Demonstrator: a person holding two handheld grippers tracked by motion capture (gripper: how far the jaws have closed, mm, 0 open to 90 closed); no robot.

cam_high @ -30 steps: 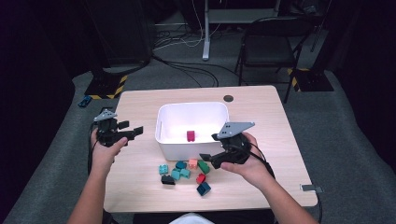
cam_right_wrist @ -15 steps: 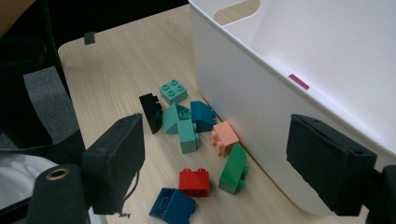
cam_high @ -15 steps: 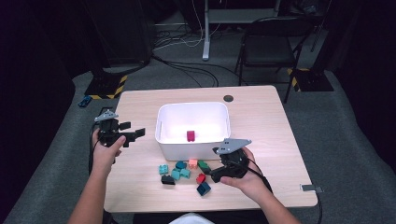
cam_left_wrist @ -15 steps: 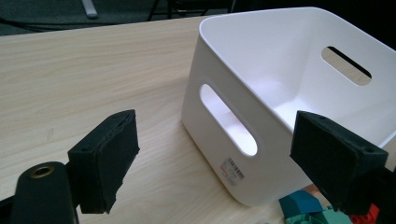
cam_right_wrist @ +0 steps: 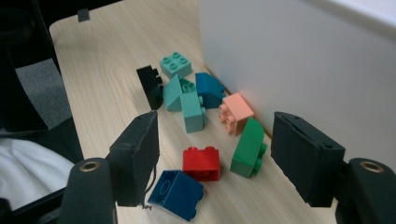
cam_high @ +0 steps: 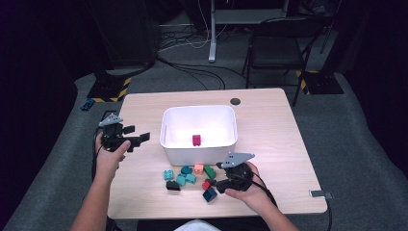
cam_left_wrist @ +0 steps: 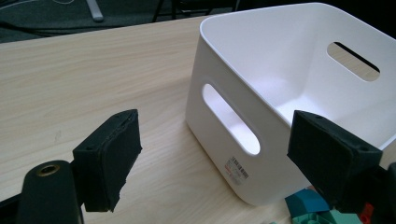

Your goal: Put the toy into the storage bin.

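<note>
Right tool down from bin to bricks, jaws open, red brick between them; next pick. Left tool open, idle.

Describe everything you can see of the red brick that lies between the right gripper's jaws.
The red brick is a small, glossy plastic building block, seemingly tipped on its side, with two studs along its upper edge. It rests on the wooden table between the open jaws of the right gripper, which do not touch it. A dark blue brick lies against its near corner and a green brick sits close beside it. The white bin stands just beyond.
</note>
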